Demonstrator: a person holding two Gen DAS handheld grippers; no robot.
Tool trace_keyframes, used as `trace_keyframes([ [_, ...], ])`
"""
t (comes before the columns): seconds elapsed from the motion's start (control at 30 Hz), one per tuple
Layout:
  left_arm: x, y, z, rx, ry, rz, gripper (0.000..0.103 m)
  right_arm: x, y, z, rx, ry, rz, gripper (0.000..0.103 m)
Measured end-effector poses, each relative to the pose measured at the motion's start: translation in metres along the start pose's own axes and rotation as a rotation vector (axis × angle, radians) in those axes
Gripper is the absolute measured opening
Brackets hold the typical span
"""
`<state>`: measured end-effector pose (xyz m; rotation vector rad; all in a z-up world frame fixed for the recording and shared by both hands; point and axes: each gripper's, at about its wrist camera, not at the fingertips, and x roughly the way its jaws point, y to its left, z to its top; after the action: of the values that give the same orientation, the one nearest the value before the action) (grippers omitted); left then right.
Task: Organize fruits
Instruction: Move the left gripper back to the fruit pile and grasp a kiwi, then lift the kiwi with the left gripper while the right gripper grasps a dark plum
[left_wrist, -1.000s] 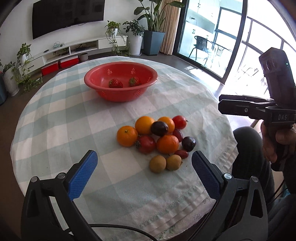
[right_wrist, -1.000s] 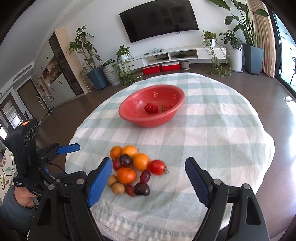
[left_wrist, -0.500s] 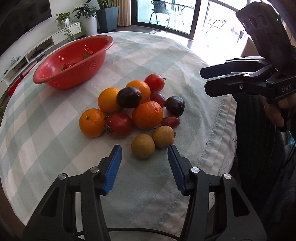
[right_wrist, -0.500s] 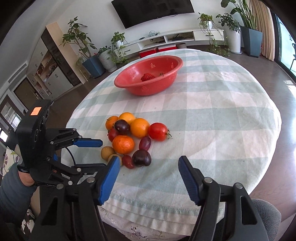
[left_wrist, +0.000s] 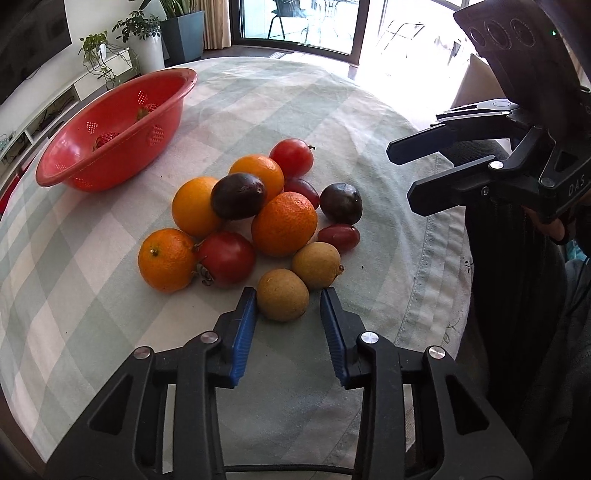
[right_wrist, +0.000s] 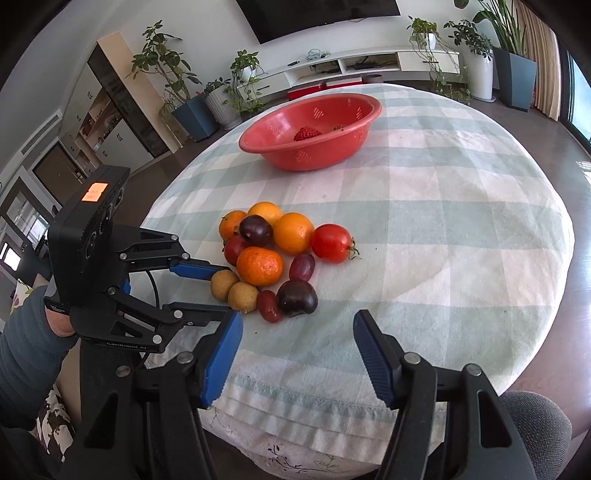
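A pile of fruit lies on the checked tablecloth (left_wrist: 369, 122): oranges (left_wrist: 283, 223), red tomatoes (left_wrist: 226, 257), dark plums (left_wrist: 238, 195), small red fruits (left_wrist: 339, 236) and two tan round fruits. My left gripper (left_wrist: 286, 295) points down at the nearer tan fruit (left_wrist: 282, 299). Its blue pads (left_wrist: 246, 314) flank that fruit and the jaws are closing; a small gap shows on the right side. My right gripper (right_wrist: 297, 325) hovers over the cloth near the dark plum (right_wrist: 297, 297), jaws closing slightly with nothing between them. A red bowl (right_wrist: 280, 147) at the far side holds strawberries (right_wrist: 306, 133).
The round table's edge and cloth hem (right_wrist: 295, 391) run close under both grippers. A person's sleeve (right_wrist: 26, 354) and dark trousers (left_wrist: 513, 266) are at the near side. Potted plants (right_wrist: 192, 110), a low white shelf (right_wrist: 332, 70) and a wall television stand beyond the table.
My left gripper came down and forward to the fruit pile, rolled, and narrowed from wide open to flanking the tan fruit. The right gripper sank toward the cloth and narrowed a little.
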<state>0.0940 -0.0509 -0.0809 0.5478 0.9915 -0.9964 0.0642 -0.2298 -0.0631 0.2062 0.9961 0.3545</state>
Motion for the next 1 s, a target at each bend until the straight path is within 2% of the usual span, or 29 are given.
trace_keyframes([
  [0.07, -0.001, 0.001, -0.001, -0.011, -0.008, 0.005, 0.026, 0.001, 0.002, -0.001, -0.004, 0.004, 0.002, 0.066],
  [0.47, -0.019, 0.003, -0.018, -0.095, -0.063, 0.022, 0.026, 0.012, 0.009, -0.005, -0.034, 0.029, -0.005, 0.063],
  [0.73, -0.045, 0.0, -0.046, -0.246, -0.136, 0.038, 0.026, 0.019, 0.018, -0.004, -0.089, 0.047, -0.014, 0.053],
  [0.83, -0.05, -0.007, -0.054, -0.276, -0.154, 0.039, 0.026, 0.021, 0.02, 0.0, -0.13, 0.042, -0.069, 0.049],
  [1.0, -0.056, -0.014, -0.06, -0.289, -0.171, 0.04, 0.026, 0.026, 0.001, 0.015, -0.052, 0.047, -0.071, 0.047],
])
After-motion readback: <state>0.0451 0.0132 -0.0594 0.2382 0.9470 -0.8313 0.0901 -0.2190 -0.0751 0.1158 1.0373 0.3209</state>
